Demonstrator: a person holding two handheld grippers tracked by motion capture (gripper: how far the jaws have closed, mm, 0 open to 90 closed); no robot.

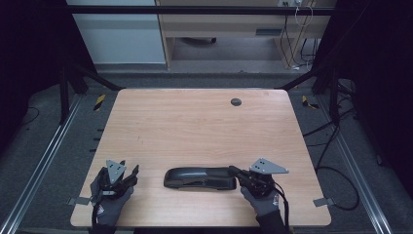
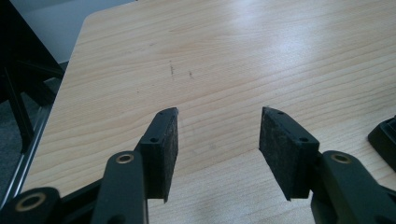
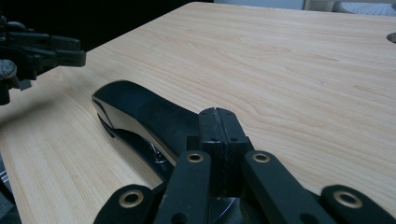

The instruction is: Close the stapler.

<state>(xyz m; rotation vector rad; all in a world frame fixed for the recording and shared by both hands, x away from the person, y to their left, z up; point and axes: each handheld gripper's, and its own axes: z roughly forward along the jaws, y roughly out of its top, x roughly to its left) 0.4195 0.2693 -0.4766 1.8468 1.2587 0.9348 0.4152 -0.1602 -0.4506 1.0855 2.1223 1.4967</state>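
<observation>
Worktop [image 1: 195, 122]: wood, lying mostly bare, cable hole [image 1: 235, 102] sitting near the far edge.

Stapler [image 1: 199, 178]: black, long, lying flat near the near edge, stretching left to right between the two hands, closer to the right one. Probably handling as stiff and fairly heavy for its size; glossy top likely running slippery under pads. Hinged arm likely flexing if pinched top to bottom, so taking hold across the sides around mid-body looking safest; gripping by one end risking a swing.

Right hand [image 1: 263, 200]: gloved, coming in from the near edge, resting low at the stapler's right end, pointing left along it. Right gripper [image 1: 234, 171]: jaws pressed fully together, nothing between them, tips sitting at or just over the stapler's end; contact not possible to confirm.

Left hand [image 1: 108, 197]: gloved, sitting at the near left corner, well apart from the stapler. Left gripper [image 2: 217, 135]: jaws spread wide, released, holding nothing, hovering just above bare wood, pointing towards the far side, stapler's tip showing at the right edge of the left gripper view.
</observation>
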